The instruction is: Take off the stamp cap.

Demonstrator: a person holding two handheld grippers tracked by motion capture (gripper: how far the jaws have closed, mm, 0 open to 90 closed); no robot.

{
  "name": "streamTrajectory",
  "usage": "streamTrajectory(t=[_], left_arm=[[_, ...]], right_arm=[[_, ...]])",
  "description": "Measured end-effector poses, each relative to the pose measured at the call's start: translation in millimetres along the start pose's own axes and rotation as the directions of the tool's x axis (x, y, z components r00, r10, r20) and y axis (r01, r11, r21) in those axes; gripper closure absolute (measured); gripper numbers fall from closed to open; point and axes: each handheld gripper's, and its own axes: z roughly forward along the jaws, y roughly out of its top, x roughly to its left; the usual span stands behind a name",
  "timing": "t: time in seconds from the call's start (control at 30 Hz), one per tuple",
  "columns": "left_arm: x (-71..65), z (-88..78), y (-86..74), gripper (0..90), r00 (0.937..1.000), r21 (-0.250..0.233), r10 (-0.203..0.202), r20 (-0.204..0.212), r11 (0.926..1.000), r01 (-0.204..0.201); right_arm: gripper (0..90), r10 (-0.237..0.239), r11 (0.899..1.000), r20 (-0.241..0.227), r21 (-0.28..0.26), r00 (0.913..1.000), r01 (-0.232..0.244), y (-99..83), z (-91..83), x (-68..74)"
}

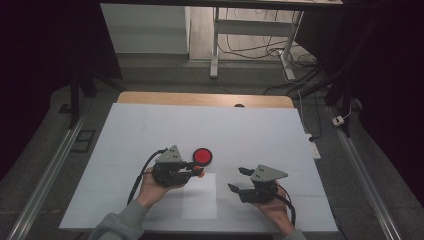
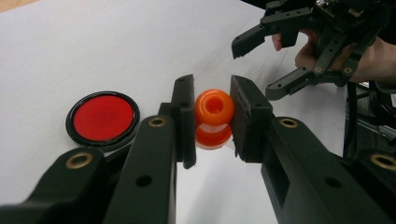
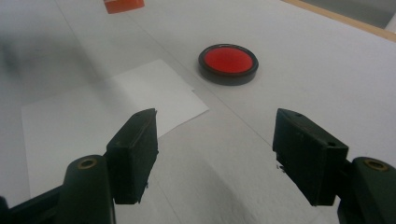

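An orange spool-shaped plastic piece (image 2: pixel 214 117) with a hole in its top sits between the jaws of my left gripper (image 2: pixel 212 93), which is shut on it just above the white table cover. In the high view that gripper (image 1: pixel 198 170) lies left of centre, the orange piece (image 1: pixel 200 174) at its tip. A red disc in a black rim (image 1: pixel 203 156) lies flat just beyond it. My right gripper (image 1: pixel 236 179) stands open to the right, pointing toward the left one, nothing between its jaws. From the right gripper (image 3: pixel 215 154) the red disc (image 3: pixel 229 61) lies ahead.
A small white paper sheet (image 1: pixel 200 195) lies on the white table cover (image 1: pixel 150 125) between the two hands. The wooden table edge (image 1: pixel 200 99) runs along the far side. Beyond it are desk legs and cables on the floor.
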Motion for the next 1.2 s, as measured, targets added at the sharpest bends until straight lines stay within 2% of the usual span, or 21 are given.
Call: streamTrajectory(t=[0.07,0.33,0.53,0.87,1.2], left_arm=[[-0.6,0.7,0.0,71.7,1.0000,0.000,0.001,0.001,1.0000,-0.001],[-0.7,2.7,0.3,71.6,1.0000,0.006,0.003,0.004,1.0000,-0.003],[-1.0,1.7,0.7,71.6,1.0000,0.001,0.002,0.002,1.0000,-0.002],[-1.8,3.7,1.5,71.7,1.0000,-0.001,-0.001,0.003,1.0000,0.001],[-5.2,6.1,7.4,71.7,0.9999,-0.015,0.002,0.015,0.9999,-0.002]], right_arm=[[30.5,0.008,1.000,-0.012,-0.007,0.9999,-0.008,0.6,3.1,1.6],[30.6,-0.007,1.000,-0.011,0.003,0.9999,0.007,4.3,13.5,5.1],[31.6,-0.014,1.000,-0.038,-0.005,0.9992,0.014,8.2,20.2,9.5],[32.0,-0.033,0.999,-0.046,-0.006,0.9984,0.033,14.6,27.2,15.8],[32.8,-0.050,0.998,-0.092,-0.028,0.9945,0.048,25.3,36.7,24.1]])
